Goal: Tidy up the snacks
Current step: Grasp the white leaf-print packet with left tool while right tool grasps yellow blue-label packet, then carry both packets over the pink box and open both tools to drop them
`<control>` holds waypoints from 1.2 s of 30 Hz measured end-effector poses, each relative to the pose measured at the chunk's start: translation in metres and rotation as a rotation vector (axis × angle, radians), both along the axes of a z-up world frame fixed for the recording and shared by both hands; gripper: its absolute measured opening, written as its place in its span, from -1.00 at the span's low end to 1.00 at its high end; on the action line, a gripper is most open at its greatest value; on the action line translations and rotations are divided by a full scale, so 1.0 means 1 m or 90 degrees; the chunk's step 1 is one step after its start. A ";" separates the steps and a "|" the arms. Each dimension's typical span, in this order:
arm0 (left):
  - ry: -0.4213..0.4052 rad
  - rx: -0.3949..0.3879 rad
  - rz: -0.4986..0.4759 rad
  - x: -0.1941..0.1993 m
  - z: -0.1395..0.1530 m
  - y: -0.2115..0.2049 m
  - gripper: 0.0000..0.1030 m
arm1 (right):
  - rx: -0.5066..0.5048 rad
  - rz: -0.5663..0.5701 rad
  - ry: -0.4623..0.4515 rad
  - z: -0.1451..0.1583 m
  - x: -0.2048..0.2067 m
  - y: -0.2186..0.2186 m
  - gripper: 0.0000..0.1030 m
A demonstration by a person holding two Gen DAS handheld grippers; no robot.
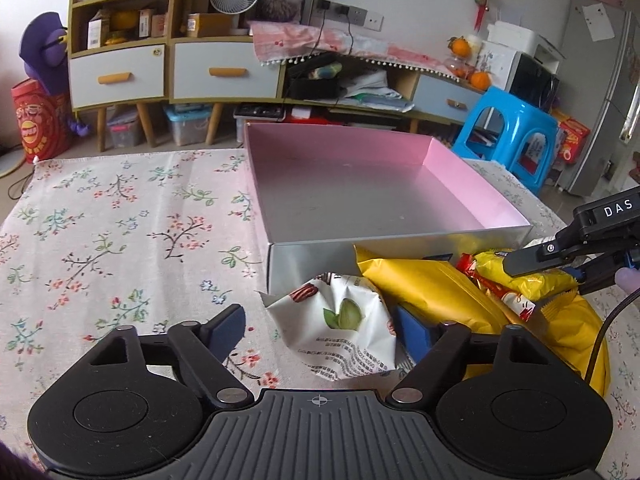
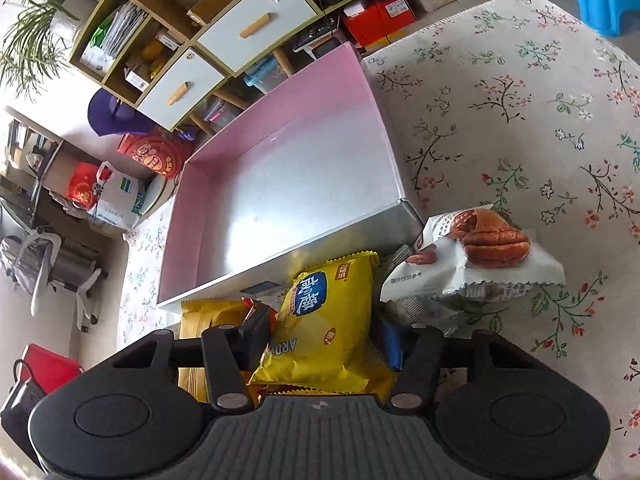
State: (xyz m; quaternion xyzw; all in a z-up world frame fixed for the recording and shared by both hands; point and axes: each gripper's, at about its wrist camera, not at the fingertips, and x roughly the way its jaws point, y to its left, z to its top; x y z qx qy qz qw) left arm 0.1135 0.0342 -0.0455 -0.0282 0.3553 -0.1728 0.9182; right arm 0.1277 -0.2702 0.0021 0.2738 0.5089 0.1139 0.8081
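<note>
A pink-lined box [image 1: 452, 176] with silver outer walls stands empty on the flowered tablecloth; it also shows in the right wrist view [image 2: 208, 184]. A pile of snack packs lies at its near wall. My left gripper [image 1: 320, 330] is open, its fingers on either side of a white nut packet [image 1: 344, 328], not closed on it. My right gripper [image 2: 324, 338] has its fingers against both sides of a yellow chip bag [image 2: 328, 320], apparently gripping it. It shows in the left wrist view [image 1: 532, 268] above the bag [image 1: 520, 280]. The white packet [image 2: 480, 260] lies to the right.
Other packs in the pile: a large yellow pack [image 1: 432, 284], a red wrapper [image 1: 504, 296] and a blue pack [image 1: 416, 332]. Flowered tablecloth [image 1: 120, 220] covers the table left of the box. Cabinets [image 1: 168, 68] and a blue stool [image 1: 516, 136] stand beyond the table.
</note>
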 end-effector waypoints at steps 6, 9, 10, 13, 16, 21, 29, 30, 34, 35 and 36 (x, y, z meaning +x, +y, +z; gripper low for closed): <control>-0.011 -0.002 -0.016 -0.003 0.001 -0.005 0.09 | -0.021 0.004 -0.009 0.003 0.001 0.000 -0.37; -0.016 -0.002 -0.008 -0.006 0.003 -0.007 -0.03 | -0.031 0.006 -0.011 0.004 0.000 -0.001 -0.65; -0.016 -0.001 -0.005 -0.006 0.004 -0.006 -0.04 | -0.033 0.007 -0.010 0.005 0.000 -0.001 -0.72; -0.016 0.004 0.006 -0.007 0.007 -0.004 -0.06 | -0.029 0.005 -0.012 0.007 -0.003 -0.001 -0.74; -0.013 0.004 0.015 -0.008 0.011 -0.003 -0.07 | -0.030 0.005 -0.023 0.012 -0.004 -0.001 -0.74; -0.015 0.004 0.024 -0.010 0.022 -0.001 -0.07 | -0.015 0.002 -0.043 0.022 -0.007 -0.007 -0.75; -0.031 -0.010 0.046 -0.014 0.040 0.005 -0.07 | 0.030 -0.010 -0.064 0.034 -0.003 -0.015 -0.75; -0.036 -0.009 0.049 -0.014 0.043 0.005 -0.07 | 0.035 -0.011 -0.067 0.035 -0.001 -0.016 -0.75; -0.046 -0.020 0.065 -0.008 0.051 0.007 -0.07 | 0.055 -0.019 -0.078 0.037 0.005 -0.018 -0.75; -0.045 -0.022 0.067 -0.005 0.052 0.007 -0.07 | 0.060 -0.023 -0.079 0.036 0.006 -0.019 -0.75; -0.045 -0.023 0.069 -0.002 0.054 0.005 -0.07 | 0.067 -0.027 -0.079 0.034 0.010 -0.020 -0.75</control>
